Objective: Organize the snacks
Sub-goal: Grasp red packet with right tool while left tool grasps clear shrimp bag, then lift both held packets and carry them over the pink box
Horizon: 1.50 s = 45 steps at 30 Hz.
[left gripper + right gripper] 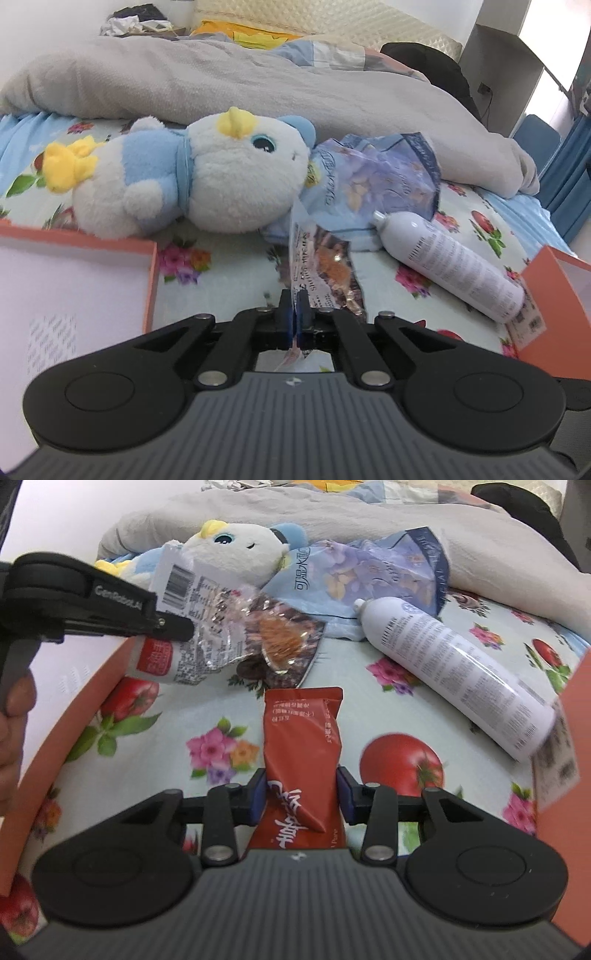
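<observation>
Snack packets lie across a bed covered with a pale blue sheet [155, 775] printed with flowers and tomatoes. The left claw [294, 301] has its blue pads pressed together on the edge of a clear crinkly snack packet [325, 266] with orange-brown contents; seen from the right wrist, that clear packet [236, 627] hangs from the left claw [184, 629], lifted over the edge of an orange cardboard box with a white inside [74, 679]. A hand [14, 716] grips the handle of that tool at the far left.

The right claw [301, 794] is partly closed, its blue pads pressing on both sides of a red foil sachet with white lettering [303, 738], whose far end reaches out over the sheet.

Behind both, a white and light-blue plush toy with yellow tufts [207, 173] lies on its side, touching a pale blue and lilac crumpled snack bag [373, 177]. A white spray can with small grey print [450, 266] lies on its side just beside that bag, its base end near a second orange box [554, 295] at the right. A grey quilt [184, 77] is bunched along the far side of the bed.
</observation>
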Each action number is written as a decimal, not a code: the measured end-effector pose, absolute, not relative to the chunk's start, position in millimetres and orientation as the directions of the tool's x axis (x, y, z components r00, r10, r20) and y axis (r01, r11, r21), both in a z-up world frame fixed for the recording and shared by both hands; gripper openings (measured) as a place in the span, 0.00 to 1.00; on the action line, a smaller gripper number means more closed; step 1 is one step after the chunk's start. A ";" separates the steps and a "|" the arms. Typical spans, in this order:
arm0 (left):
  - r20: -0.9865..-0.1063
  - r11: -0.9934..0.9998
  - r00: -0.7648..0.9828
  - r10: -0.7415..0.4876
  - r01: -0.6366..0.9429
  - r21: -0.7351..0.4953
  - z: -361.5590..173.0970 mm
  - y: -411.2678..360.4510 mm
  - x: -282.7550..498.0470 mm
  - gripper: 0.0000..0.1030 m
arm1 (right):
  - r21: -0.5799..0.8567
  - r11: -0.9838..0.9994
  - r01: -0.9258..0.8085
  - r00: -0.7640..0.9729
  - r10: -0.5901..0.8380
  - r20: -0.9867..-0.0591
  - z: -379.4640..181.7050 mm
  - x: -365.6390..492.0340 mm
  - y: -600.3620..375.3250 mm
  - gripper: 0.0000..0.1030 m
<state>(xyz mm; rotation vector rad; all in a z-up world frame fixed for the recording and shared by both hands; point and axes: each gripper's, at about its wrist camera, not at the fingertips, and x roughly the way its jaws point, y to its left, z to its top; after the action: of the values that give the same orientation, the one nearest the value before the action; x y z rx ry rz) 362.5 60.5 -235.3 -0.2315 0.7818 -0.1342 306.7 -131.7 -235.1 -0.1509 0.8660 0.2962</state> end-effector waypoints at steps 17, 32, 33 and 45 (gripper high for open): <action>-0.654 0.944 0.716 -0.245 0.023 -0.329 -208.2 30.4 246.3 0.00 | 0.021 0.976 -0.218 0.640 0.159 -0.751 -210.2 226.9 -169.2 0.38; -0.583 0.939 0.758 -0.291 0.112 -0.324 -125.3 -27.0 214.2 0.00 | 0.043 0.989 -0.145 0.746 0.137 -0.651 -129.5 195.5 -218.7 0.37; -0.577 0.934 0.758 -0.304 0.119 -0.336 -119.5 -30.6 214.3 0.00 | 0.047 0.989 -0.138 0.754 0.136 -0.643 -123.2 194.2 -223.3 0.37; -0.499 0.900 0.763 -0.411 0.255 -0.352 -44.8 -95.0 229.1 0.00 | 0.076 0.996 -0.044 0.839 0.078 -0.538 -54.1 199.2 -287.6 0.38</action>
<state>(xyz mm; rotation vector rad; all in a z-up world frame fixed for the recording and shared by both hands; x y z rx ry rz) 229.1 -95.0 -44.8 -0.2719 0.6027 -0.3673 199.2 -287.6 -54.1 0.0612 0.5712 0.0642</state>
